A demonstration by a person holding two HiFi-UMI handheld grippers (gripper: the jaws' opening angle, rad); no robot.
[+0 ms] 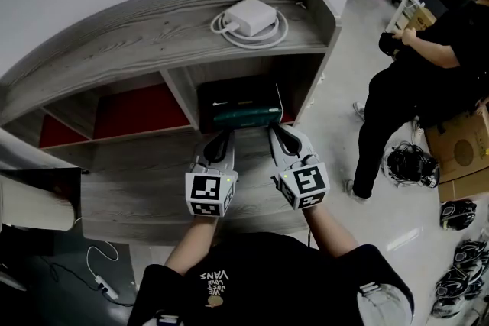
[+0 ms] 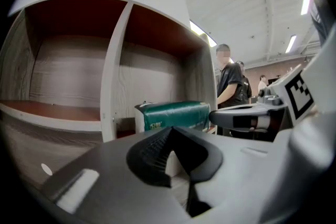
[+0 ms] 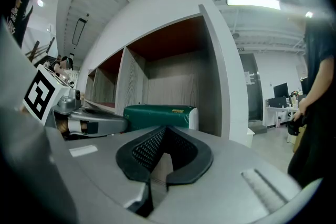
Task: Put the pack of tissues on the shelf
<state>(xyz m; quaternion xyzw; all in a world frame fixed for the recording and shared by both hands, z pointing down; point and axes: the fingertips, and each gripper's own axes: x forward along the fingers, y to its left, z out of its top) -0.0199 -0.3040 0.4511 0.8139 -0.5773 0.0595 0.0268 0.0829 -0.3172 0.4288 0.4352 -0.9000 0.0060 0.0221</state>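
Note:
The green pack of tissues (image 1: 246, 116) lies inside the dark middle compartment of the grey wooden shelf (image 1: 145, 38), near its front edge. It also shows in the left gripper view as a green pack (image 2: 170, 115) and in the right gripper view (image 3: 157, 114), just beyond the jaws. My left gripper (image 1: 220, 140) and right gripper (image 1: 280, 133) sit side by side just in front of the pack, apart from it. Both are shut with nothing between the jaws. The left gripper's tips (image 2: 170, 131) meet, and so do the right gripper's tips (image 3: 165, 131).
A white charger with a coiled cable (image 1: 249, 17) rests on the shelf top. A person in black (image 1: 428, 72) stands to the right. Beside them are a cardboard box (image 1: 462, 153) and dark headsets (image 1: 409, 163) on the floor. A white roll (image 1: 30, 204) sits at the far left.

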